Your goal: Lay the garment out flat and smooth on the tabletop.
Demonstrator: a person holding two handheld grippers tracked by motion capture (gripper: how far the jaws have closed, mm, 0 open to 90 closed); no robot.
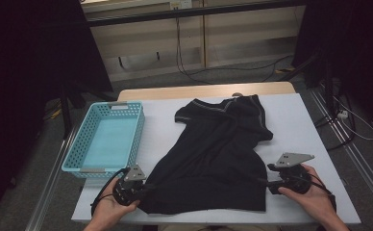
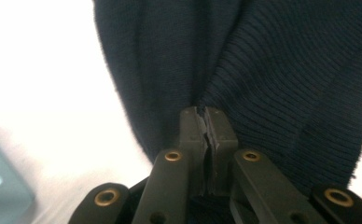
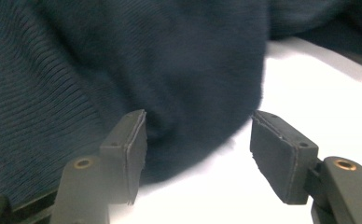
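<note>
- The white table is taking up the middle of the high view.
- The black shirt is lying spread across the centre of that table, its collar toward the top of the frame and its hem toward the bottom edge.
- The light blue basket is sitting at the left of the frame, just beside the shirt.
- The left gripper, at the lower left, is pinching the shirt's lower left corner, with its jaws clamped tight on a fold of the ribbed cloth.
- The right gripper, at the lower right, is holding its jaws partly apart at the shirt's right edge; the cloth is lying between them, not pressed.
</note>
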